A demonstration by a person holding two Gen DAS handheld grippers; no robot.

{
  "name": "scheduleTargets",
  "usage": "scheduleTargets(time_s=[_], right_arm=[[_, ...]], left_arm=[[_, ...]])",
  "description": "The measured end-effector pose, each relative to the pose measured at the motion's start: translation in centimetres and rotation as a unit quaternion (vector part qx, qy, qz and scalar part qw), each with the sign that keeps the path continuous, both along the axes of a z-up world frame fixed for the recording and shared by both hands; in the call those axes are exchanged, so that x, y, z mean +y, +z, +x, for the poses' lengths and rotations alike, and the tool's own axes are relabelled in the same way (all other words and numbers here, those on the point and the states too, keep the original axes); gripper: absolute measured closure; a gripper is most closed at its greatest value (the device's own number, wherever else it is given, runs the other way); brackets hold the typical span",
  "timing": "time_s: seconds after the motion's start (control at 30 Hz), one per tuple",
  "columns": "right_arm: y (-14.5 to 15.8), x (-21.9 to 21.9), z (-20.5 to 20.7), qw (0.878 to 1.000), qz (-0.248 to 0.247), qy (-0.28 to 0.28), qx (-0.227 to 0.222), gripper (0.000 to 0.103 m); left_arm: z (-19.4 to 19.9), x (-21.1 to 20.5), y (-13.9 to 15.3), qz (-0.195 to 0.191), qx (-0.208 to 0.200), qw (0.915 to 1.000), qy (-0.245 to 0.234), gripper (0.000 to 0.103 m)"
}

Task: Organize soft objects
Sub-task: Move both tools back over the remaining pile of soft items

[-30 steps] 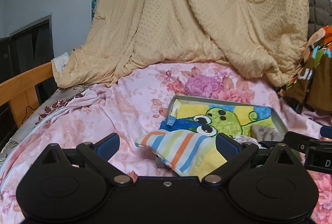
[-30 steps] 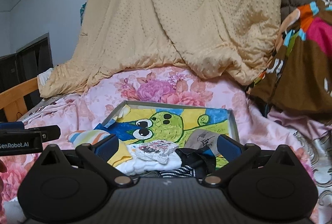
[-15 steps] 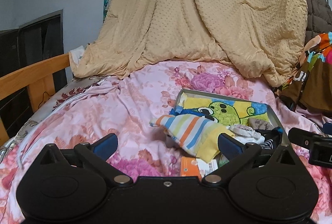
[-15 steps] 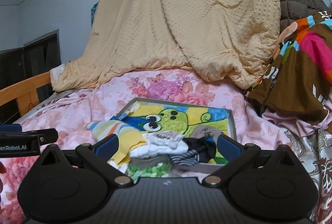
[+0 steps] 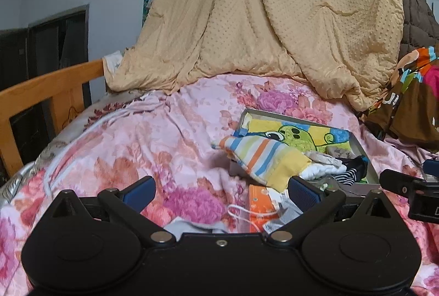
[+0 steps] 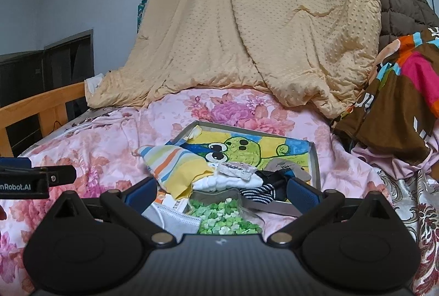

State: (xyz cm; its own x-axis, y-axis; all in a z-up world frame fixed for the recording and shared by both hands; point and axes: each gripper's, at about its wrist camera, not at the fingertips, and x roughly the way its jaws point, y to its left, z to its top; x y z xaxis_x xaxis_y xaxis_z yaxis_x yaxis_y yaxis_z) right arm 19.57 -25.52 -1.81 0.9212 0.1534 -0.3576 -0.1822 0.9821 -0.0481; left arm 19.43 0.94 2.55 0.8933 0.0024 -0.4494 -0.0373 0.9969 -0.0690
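Starting at the left edge of the right wrist view, a wooden bed rail (image 6: 41, 103) runs along the middle left, and the left gripper (image 6: 35, 180) pokes in just below it, seen only from the side there. In its own view the left gripper (image 5: 221, 190) sits spread wide with nothing between its blue pads, over the pink floral bedsheet (image 5: 137, 136). Toward the centre of the right wrist view lies a striped cloth pouch (image 6: 175, 167), draped over the near-left edge of a shallow grey tray (image 6: 315, 158) lined with a green cartoon picture. Folded white cloth (image 6: 227, 182) and dark striped socks (image 6: 260, 190) lie at the tray's near edge. Below centre, a grey face mask (image 6: 175, 219) and a bag of green bits (image 6: 225, 216) lie on the sheet between the wide-open, empty fingers of the right gripper (image 6: 222, 191). A tan blanket (image 6: 260, 21) fills the upper centre; a brown patterned quilt (image 6: 397, 103) hangs at the right.
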Motion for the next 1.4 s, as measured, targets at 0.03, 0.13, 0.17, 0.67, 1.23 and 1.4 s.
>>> scheduleTargets(time_s=[0.03, 0.13, 0.17, 0.67, 1.23, 1.4], right_arm=[[0.0, 0.1, -0.2, 1.000, 0.000, 0.000, 0.000, 0.000], [0.1, 0.2, -1.0, 1.000, 0.000, 0.004, 0.002, 0.000], [0.0, 0.2, -1.2, 1.000, -0.001, 0.005, 0.004, 0.000], [-0.6, 1.8, -5.2, 0.996, -0.071, 0.041, 0.023, 0.000], [-1.1, -0.3, -6.8, 0.992, -0.085, 0.065, 0.064, 0.000], [-2.3, 0.0, -6.1, 0.987, -0.094, 0.078, 0.106, 0.000]], left_arm=[[-0.2, 0.1, -0.1, -0.002, 0.001, 1.0000, -0.001, 0.001], [-0.8, 0.5, -0.3, -0.001, 0.001, 1.0000, -0.004, 0.001], [-1.0, 0.6, -0.4, 0.001, 0.000, 1.0000, -0.006, 0.001], [-3.2, 3.3, -0.5, 0.013, 0.039, 0.9991, -0.011, 0.001], [-2.8, 0.0, -3.4, 0.002, 0.104, 0.9890, -0.105, 0.001], [-2.6, -1.2, -4.5, 0.012, 0.124, 0.9826, -0.137, 0.001]])
